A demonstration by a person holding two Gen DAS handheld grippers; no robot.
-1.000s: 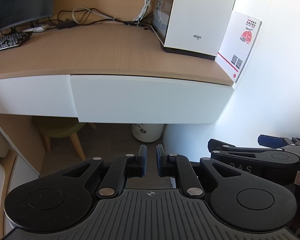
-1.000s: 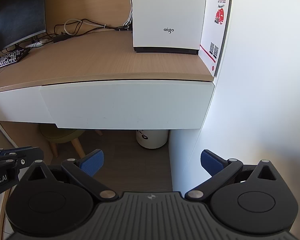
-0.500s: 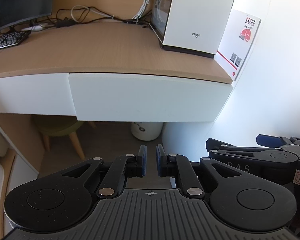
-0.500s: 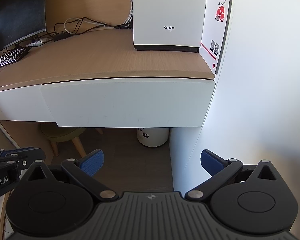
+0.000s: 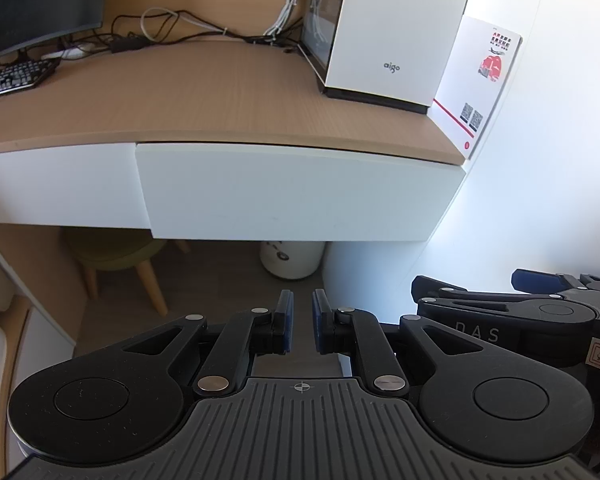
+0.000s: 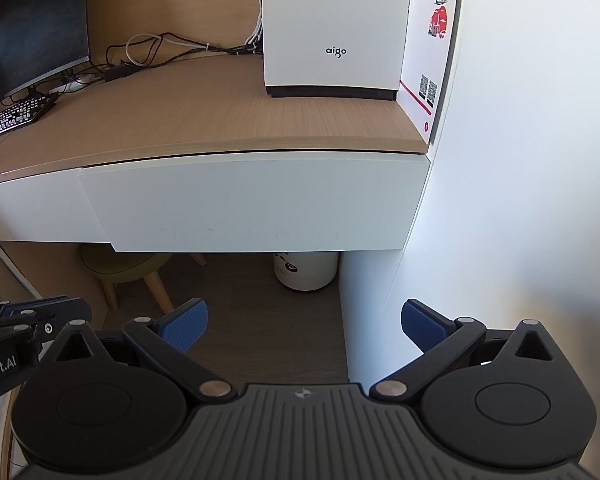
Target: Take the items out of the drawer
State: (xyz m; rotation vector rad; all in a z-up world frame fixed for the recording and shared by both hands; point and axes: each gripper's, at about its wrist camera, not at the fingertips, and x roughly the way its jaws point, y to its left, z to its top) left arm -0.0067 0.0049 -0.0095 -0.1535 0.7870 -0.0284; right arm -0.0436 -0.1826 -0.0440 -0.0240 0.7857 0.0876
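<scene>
A white drawer front (image 5: 292, 192) hangs under the wooden desk top (image 5: 204, 96) and is closed, so its contents are hidden. It fills the middle of the right wrist view too, as the drawer front (image 6: 252, 200). My left gripper (image 5: 303, 301) is shut to a narrow slit, holds nothing, and hovers below and in front of the drawer. My right gripper (image 6: 304, 312) is open wide, empty, at about the same height. Each gripper shows at the edge of the other's view.
A white aigo computer case (image 6: 336, 28) and a white-and-red card (image 6: 430, 52) stand on the desk by the white wall (image 6: 520, 160). A keyboard (image 5: 12, 78), monitor and cables lie at the left. Below are a green stool (image 5: 112, 252) and a white bin (image 6: 306, 270).
Both grippers have drifted slightly closer to the desk; the drawer front appears a little larger. Their jaws have not changed.
</scene>
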